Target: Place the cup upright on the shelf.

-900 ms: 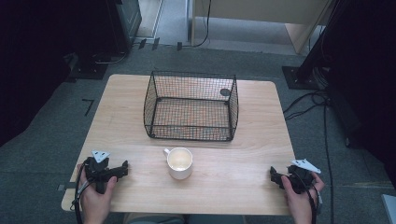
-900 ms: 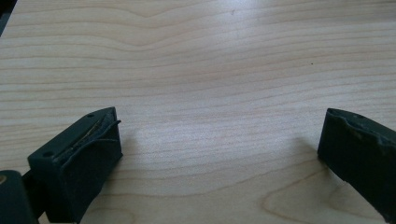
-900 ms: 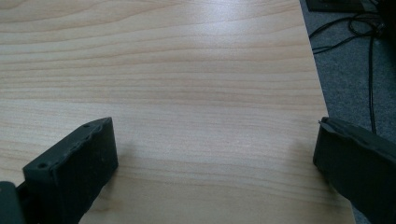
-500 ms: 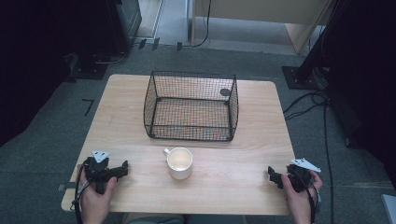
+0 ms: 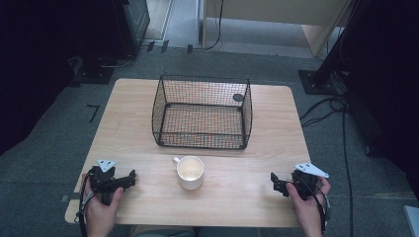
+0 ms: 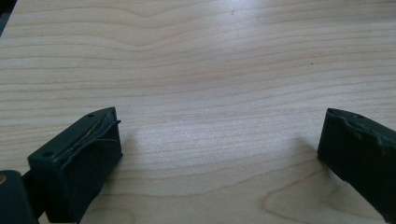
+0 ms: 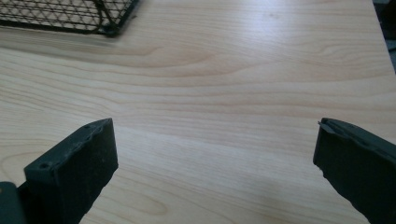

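Both hand-held grippers, left (image 5: 129,178) and right (image 5: 274,182), are resting released on the surface (image 5: 237,192), nothing between jaws. Mug (image 5: 189,171) is standing between them, just before the basket (image 5: 202,112). Judgement: the right should be approaching the rim opposite the handle, level and slow.

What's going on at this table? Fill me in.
A person sits at a wooden table with a tool in each hand. The left tool and the right tool rest near the table's front corners, both open and holding nothing. Between them stands a white mug, untouched, with a black wire basket just behind it. Nothing is being handled yet.
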